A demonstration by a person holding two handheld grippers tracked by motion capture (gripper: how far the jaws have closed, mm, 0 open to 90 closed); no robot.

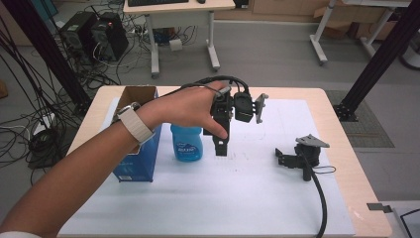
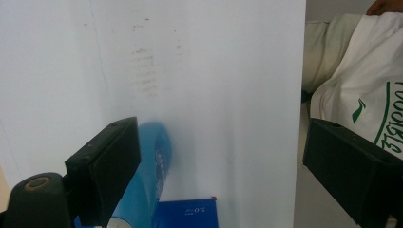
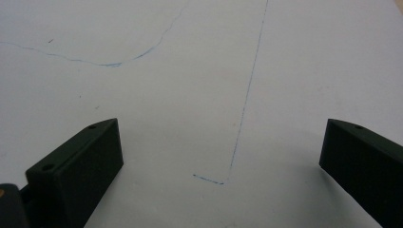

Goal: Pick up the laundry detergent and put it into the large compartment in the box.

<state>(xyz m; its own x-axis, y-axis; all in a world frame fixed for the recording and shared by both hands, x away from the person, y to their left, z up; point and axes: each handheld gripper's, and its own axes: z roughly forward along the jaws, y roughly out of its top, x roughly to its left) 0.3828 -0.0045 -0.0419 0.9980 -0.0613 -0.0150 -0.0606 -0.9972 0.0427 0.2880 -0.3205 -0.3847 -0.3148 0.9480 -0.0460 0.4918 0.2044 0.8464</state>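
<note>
A blue bottle (image 1: 187, 144) stands upright on the white sheet (image 1: 223, 198), right beside an open-topped blue box (image 1: 136, 158). A person's left hand holds my left gripper (image 1: 221, 148) in the air just right of the bottle, jaws pointing down. In the left gripper view the left gripper (image 2: 218, 142) is open and empty, with the bottle (image 2: 152, 161) and the box (image 2: 187, 213) below its left jaw. My right gripper (image 1: 283, 157) lies on the sheet at the right with no hand on it. Its jaws (image 3: 221, 142) stand wide open over bare paper.
The wooden table edge (image 1: 341, 124) borders the sheet on the right. A cable (image 1: 321, 198) trails from the right gripper toward the front edge. Beyond the table are a desk (image 1: 178, 10), computer towers (image 1: 99, 34), floor cables and black frame posts (image 1: 381, 54).
</note>
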